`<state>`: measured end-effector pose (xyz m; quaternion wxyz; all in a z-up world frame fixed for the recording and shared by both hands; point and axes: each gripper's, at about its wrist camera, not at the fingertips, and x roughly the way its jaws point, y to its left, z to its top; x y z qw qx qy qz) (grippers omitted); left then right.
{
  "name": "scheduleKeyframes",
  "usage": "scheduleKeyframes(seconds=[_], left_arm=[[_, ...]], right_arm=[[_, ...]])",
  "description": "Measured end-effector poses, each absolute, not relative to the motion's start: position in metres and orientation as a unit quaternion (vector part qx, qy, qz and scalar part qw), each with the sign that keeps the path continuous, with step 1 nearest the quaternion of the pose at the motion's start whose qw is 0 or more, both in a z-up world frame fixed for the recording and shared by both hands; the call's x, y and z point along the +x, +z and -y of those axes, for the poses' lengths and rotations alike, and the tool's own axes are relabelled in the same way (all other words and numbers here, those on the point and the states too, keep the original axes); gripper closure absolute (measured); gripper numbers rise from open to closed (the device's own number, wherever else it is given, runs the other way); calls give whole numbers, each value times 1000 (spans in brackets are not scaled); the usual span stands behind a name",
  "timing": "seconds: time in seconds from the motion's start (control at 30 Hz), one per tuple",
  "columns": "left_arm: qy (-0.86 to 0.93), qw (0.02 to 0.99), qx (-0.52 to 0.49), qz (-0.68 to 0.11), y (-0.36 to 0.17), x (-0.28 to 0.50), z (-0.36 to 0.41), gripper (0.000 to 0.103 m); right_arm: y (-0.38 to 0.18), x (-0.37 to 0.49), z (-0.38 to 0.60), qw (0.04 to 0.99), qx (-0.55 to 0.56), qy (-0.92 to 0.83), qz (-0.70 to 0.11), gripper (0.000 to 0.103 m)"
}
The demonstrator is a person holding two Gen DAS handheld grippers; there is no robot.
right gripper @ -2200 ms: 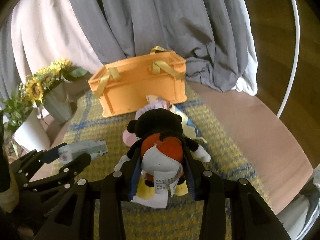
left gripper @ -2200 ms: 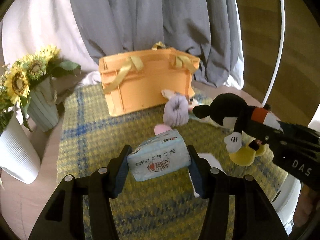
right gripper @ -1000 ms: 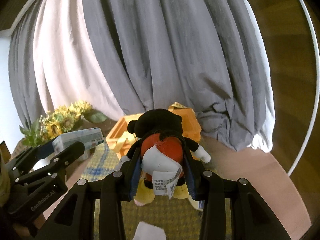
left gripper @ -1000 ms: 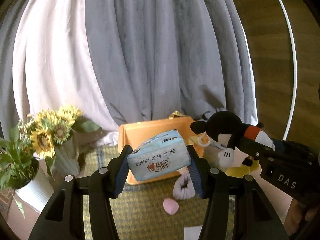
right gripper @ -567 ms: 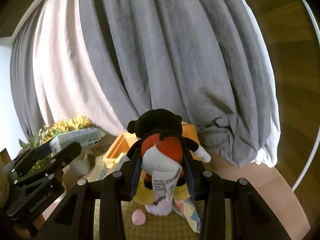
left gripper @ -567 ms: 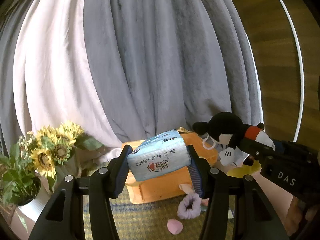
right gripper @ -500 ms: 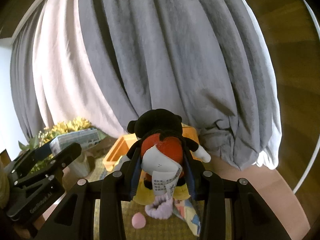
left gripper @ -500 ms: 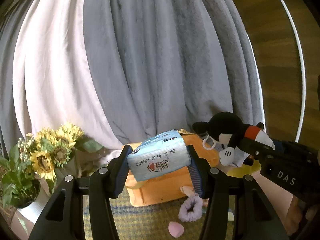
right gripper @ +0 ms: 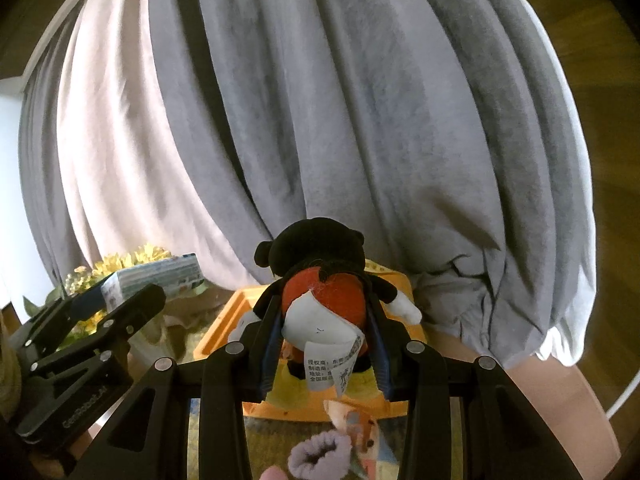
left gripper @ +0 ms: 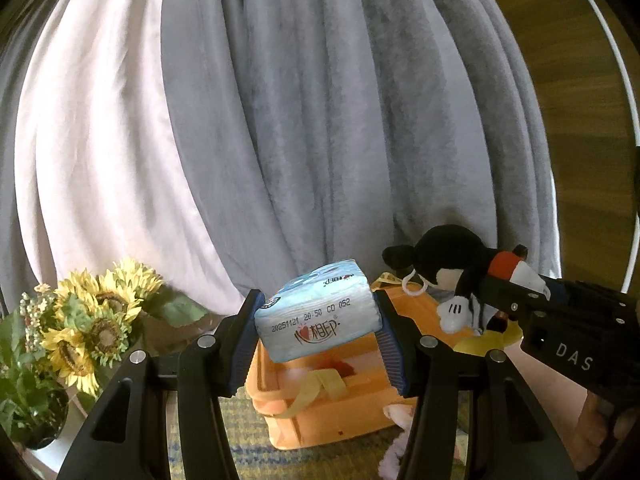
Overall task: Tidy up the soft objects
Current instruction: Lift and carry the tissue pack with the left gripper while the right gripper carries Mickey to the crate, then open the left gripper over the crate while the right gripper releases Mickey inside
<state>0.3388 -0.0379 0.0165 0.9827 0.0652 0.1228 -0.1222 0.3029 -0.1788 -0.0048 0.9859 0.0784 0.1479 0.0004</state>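
My left gripper (left gripper: 318, 334) is shut on a light blue tissue pack (left gripper: 318, 314) and holds it in the air just above the near rim of the orange storage basket (left gripper: 332, 408). My right gripper (right gripper: 324, 344) is shut on a black mouse plush (right gripper: 320, 276) with red shorts and a white tag, held over the same basket (right gripper: 224, 328). The plush also shows in the left wrist view (left gripper: 448, 264), and the tissue pack shows in the right wrist view (right gripper: 152, 276). A purple scrunchie (right gripper: 318, 456) lies on the yellow-blue mat (left gripper: 248, 452) in front of the basket.
Sunflowers in a vase (left gripper: 92, 324) stand left of the basket. Grey and white curtains (left gripper: 304, 120) hang close behind it. A small pink object (right gripper: 274, 474) and a patterned cloth (right gripper: 360, 428) lie on the mat near the scrunchie.
Both grippers have moved forward toward the basket with their loads still held; the basket is nearer and larger, and the plush now hangs over its opening.
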Motion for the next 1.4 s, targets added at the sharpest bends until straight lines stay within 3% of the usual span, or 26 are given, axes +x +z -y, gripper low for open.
scheduleKeyframes(seconds=[0.63,1.27,1.4], left_arm=[[-108,978,82,-158,-18,430,42,50],[-110,956,118,-244,-88,489,56,48],[-106,957,123,-241,-88,491,57,35]], right_arm=[[-28,390,188,983,65,6,-171,63],[-88,459,193,961,56,3,-272,62],[-94,466,193,958,54,-4,-283,55]])
